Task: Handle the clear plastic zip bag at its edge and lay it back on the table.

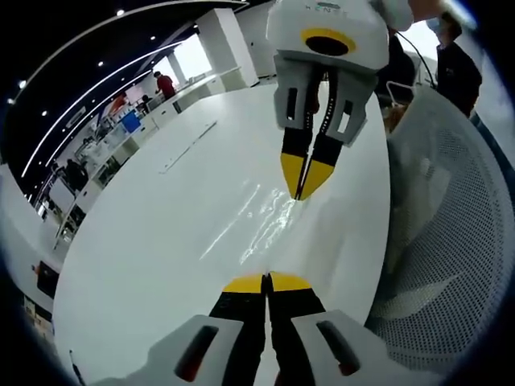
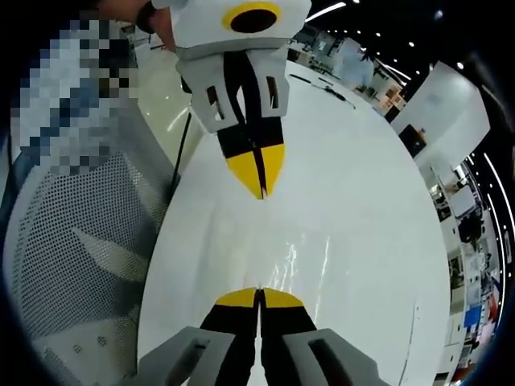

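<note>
Left gripper view: two grippers [image 1: 265, 283] [image 1: 308, 178], seemingly one bag [image 1: 269, 221].

The left gripper view looks low across the white table [image 1: 161, 241], close to it, and faces the right gripper [image 1: 308, 186]. The right gripper view looks back the other way at the left gripper [image 2: 259, 189]. Both views share the table between them and the white mesh chair [image 1: 451, 241].

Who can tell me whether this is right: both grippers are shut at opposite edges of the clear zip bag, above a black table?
Not quite. The table is white, not black, as the left gripper view shows. The rest stands: the left gripper and the right gripper are shut at opposite edges of the clear zip bag.
</note>
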A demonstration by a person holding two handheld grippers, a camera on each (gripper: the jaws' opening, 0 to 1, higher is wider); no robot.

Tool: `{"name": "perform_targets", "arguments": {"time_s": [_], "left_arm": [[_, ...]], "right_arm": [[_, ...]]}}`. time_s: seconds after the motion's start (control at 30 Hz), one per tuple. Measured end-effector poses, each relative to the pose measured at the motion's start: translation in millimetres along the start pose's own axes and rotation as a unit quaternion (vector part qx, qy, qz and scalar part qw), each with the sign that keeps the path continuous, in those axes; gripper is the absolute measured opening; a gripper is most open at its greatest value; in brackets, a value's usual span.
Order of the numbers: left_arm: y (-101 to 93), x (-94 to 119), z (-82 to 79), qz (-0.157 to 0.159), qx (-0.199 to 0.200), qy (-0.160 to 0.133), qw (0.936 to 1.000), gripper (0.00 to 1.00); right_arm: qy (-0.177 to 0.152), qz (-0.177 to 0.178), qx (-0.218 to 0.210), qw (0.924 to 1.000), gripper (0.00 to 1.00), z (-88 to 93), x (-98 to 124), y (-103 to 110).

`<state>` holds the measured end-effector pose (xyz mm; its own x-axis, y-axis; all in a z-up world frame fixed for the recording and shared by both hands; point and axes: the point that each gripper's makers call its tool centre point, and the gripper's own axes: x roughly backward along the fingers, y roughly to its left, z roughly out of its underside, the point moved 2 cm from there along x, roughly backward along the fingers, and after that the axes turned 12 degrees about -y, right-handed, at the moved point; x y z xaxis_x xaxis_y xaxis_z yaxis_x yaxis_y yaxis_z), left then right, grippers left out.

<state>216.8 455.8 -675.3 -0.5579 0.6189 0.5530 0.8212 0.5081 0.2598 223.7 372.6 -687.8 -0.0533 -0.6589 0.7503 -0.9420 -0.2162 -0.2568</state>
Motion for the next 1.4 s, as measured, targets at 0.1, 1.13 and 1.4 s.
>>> {"name": "perform_targets", "arguments": {"time_s": [0.1,1.13,1.4], "left_arm": [[-1.9,-0.1,-0.5,0.006,-0.003,-0.003,1.0,0.0],[-20.0,-2.9,-50.0,0.012,-0.067,-0.05,0.9965,0.1],[-26.1,-14.9,-55.3,0.028,-0.095,-0.046,0.9941,0.1]], "right_arm": [[0.002,0.002,-0.004,1.0,0.0,1.1,0.8,-0.7],[0.009,0.029,-0.044,0.9986,0.0,2.9,-0.9,-11.1],[0.01,0.03,-0.045,0.9985,0.0,2.8,-1.3,-10.7]]}}
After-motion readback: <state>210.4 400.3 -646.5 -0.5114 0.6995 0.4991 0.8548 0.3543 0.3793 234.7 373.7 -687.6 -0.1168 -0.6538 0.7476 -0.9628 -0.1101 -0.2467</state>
